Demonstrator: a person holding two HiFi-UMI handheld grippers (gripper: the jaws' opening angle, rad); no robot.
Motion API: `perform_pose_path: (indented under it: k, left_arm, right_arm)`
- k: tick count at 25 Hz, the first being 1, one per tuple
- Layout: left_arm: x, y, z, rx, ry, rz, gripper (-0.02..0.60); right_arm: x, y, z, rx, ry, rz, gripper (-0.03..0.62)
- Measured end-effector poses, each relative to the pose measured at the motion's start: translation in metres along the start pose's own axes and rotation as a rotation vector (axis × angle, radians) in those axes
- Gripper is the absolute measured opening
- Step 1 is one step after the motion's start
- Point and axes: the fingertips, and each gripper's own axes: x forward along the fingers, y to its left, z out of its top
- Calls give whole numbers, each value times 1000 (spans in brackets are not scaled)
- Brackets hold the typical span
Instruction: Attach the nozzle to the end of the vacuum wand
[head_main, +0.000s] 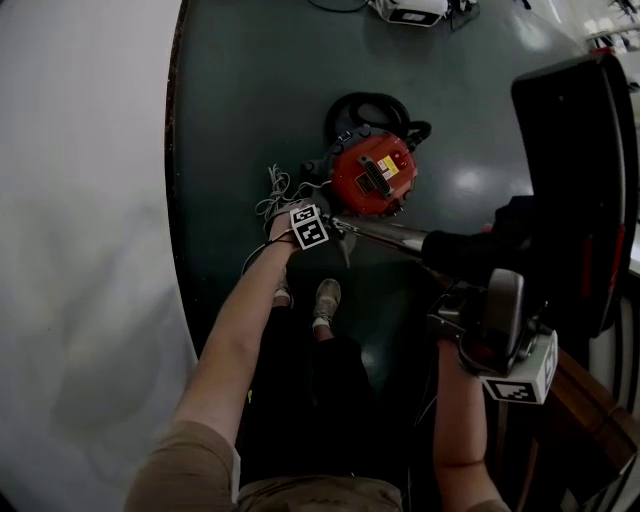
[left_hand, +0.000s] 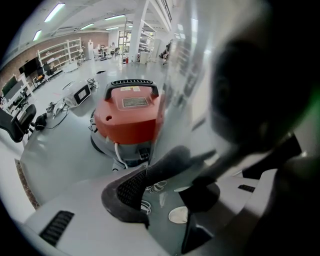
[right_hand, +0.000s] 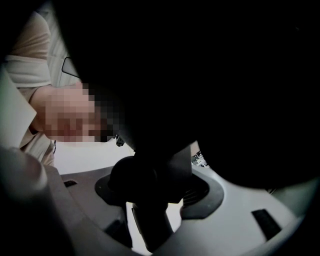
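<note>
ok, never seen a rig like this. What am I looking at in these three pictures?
There is no robot here. A person holds a two-jaw gripper in each hand. The head view comes from a camera on the person's head, looking steeply down. The other two views come from cameras riding on each gripper, looking along its jaws.

A red vacuum cleaner stands on the dark floor. The left gripper is closed on the shiny metal wand. The right gripper is closed on a black part. Its own view is very dark, but the part is most likely the nozzle.

The marker cubes are parts of the grippers. The blocky patch in the right gripper view was added afterwards for privacy.
</note>
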Motion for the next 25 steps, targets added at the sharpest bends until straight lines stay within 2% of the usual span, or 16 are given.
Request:
perform_pose_path:
  k: [4, 8, 11, 13, 15, 19, 21, 22, 24, 25]
  left_arm:
    - [1, -1, 2, 3, 3, -1, 181]
    - [1, -3, 2, -7, 8, 0, 181]
    - [2, -6, 6, -10, 17, 0, 181]
    - [2, -9, 10, 28, 31, -3, 181]
    - [2, -9, 11, 45, 37, 3, 183]
    - [4, -8, 8, 0, 24, 2, 183]
    - [-2, -5, 13, -31, -12, -17, 199]
    - [-10, -3, 18, -38, -52, -19, 248]
    - [-37, 1, 34, -29, -168, 3, 307]
    - [-57, 1, 44, -13, -235, 23, 318]
  right_arm:
    - [-2, 5, 0, -69, 14, -8, 272]
    - [-6, -6, 3, -35, -27, -55, 272]
    - [-4, -1, 2, -149, -4, -63, 271]
    - [0, 2, -3, -178, 45, -45, 267]
    - [-1, -3, -3, -128, 45, -44, 267]
    - [-12, -18, 3, 19, -46, -68, 267]
    - [-14, -21, 3, 70, -73, -63, 267]
    - [-14, -21, 2, 84, -78, -57, 267]
    - [-14, -23, 1, 109, -87, -44, 267]
    - [-15, -26, 0, 137, -100, -39, 267]
